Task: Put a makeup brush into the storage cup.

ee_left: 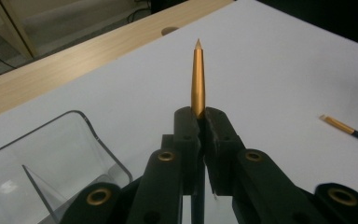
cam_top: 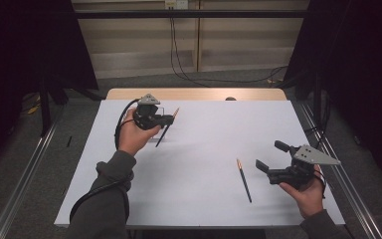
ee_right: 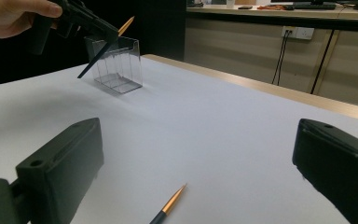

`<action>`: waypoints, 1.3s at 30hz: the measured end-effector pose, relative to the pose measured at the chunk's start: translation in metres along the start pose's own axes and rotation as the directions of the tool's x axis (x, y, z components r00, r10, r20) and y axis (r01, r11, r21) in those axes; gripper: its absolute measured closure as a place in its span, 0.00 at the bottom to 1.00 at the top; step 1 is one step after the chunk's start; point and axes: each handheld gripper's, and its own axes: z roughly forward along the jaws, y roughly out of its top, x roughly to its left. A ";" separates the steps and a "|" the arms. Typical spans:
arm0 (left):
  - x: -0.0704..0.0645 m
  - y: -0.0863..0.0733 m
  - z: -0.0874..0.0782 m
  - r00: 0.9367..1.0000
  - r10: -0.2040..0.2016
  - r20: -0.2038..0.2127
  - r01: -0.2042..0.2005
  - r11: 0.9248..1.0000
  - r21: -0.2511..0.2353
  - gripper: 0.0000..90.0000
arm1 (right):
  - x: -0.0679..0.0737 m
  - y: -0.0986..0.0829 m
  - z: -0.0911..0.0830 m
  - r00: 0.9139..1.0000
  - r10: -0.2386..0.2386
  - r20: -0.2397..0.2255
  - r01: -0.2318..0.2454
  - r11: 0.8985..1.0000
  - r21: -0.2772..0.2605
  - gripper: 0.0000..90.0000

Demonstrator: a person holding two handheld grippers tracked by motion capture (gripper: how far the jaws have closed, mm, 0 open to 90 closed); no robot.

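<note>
The white bench [cam_top: 199, 164] carries a clear holder [ee_right: 116, 65] at its far left. Above it the left gripper [cam_top: 166, 119] has its jaws clenched on a tilted pencil [ee_left: 198, 79]. The right gripper [cam_top: 268, 157], jaws released, hovers beside a second pencil [cam_top: 244, 180]. A slanted drop could miss the holder's narrow slot.

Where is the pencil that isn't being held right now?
The loose pencil lies flat on the white table, on its right side in the high view, just left of the open right gripper and far from the clear holder.
</note>
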 end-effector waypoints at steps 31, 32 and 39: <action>0.000 0.011 -0.013 0.992 -0.107 -0.072 0.084 0.959 -0.271 0.93 | -0.001 0.000 -0.001 1.000 0.004 0.006 -0.004 1.000 -0.003 0.02; 0.000 0.011 -0.014 0.992 -0.105 -0.072 0.082 0.958 -0.274 0.94 | -0.001 0.000 -0.001 1.000 0.004 0.006 -0.004 1.000 -0.002 0.02; 0.003 0.013 -0.019 0.990 -0.128 -0.058 0.103 0.941 -0.322 0.93 | -0.001 0.001 -0.001 1.000 0.007 0.006 -0.007 1.000 -0.005 0.02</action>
